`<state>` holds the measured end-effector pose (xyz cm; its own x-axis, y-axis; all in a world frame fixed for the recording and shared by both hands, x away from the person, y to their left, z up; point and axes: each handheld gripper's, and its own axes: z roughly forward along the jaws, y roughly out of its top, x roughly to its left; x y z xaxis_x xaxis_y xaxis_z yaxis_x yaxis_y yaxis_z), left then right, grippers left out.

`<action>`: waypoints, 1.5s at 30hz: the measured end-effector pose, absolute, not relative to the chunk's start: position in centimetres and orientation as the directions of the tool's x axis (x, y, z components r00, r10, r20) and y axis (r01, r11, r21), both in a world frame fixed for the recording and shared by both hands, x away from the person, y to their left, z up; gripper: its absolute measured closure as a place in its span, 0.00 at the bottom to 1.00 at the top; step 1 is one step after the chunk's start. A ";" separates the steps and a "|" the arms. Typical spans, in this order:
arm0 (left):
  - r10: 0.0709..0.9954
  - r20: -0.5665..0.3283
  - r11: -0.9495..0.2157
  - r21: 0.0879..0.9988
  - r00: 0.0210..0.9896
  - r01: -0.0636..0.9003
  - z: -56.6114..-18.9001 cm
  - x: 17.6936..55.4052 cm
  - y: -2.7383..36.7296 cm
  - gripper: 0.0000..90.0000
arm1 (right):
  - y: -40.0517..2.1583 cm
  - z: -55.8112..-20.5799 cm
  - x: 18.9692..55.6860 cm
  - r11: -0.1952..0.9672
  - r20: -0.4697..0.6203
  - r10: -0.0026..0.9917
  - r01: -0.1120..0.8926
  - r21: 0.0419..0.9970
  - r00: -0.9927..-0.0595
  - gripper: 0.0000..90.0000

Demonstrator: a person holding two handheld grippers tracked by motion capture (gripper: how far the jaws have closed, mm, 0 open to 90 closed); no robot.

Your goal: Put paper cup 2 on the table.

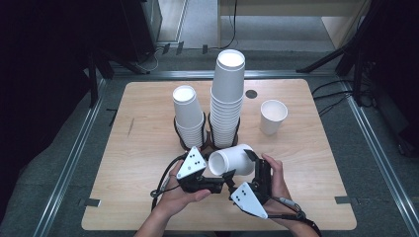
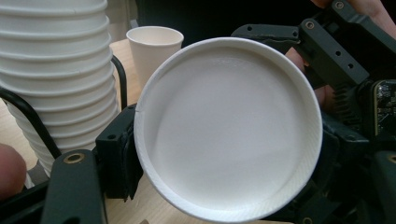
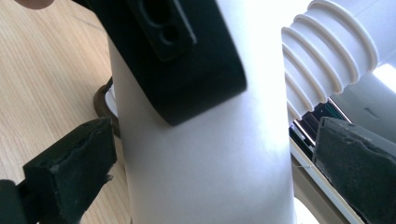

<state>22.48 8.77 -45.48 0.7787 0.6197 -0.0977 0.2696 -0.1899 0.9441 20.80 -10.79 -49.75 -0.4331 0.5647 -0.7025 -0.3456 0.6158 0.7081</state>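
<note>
A white paper cup (image 1: 232, 160) lies sideways in the air just above the counter (image 1: 143, 163), in front of two cup stacks, its open mouth toward the left hand-held gripper (image 1: 225, 178). That gripper is clenched on the cup's rim — one jaw at each side of the mouth in the left gripper view. The right hand-held gripper (image 1: 253, 157) is released: in its own view its foam pads (image 3: 70, 170) stand apart from the cup wall on both sides, cup between them untouched.

Risks, judged from here:
- Cup hangs on a rim pinch alone. Thin paper could buckle or go oval under the jaws; a small nick shows at the rim's left edge.
- A twist of the left hand could let the rim slip and drop the cup onto the counter.
- The tall stack (image 1: 226, 101) stands close behind; a swing of either hand could knock it.

Materials: cups are matte white paper, tapered, rolled rims forming ridged bands in the stacks. Short stack (image 1: 188, 116) and tall stack sit in black wire holders. A lone cup (image 1: 272, 116) stands upright to the right. Counter is pale wood laminate, rounded corners.
</note>
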 end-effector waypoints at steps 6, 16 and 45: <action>0.633 -0.092 -0.170 0.952 0.769 0.254 -45.4 22.4 9.0 0.27 | -10.9 -49.3 20.5 0.607 -0.694 0.578 -0.341 0.718 -0.430 0.00; 0.661 -0.066 -0.117 0.975 0.748 0.190 -45.0 22.1 9.3 0.27 | -10.7 -48.1 19.4 0.565 -0.658 0.611 -0.340 0.752 -0.440 0.00; 0.708 -0.073 -0.019 0.992 0.702 0.122 -44.3 21.9 10.4 0.27 | -11.0 -46.8 18.9 0.370 -0.392 0.729 -0.160 0.915 -0.561 0.00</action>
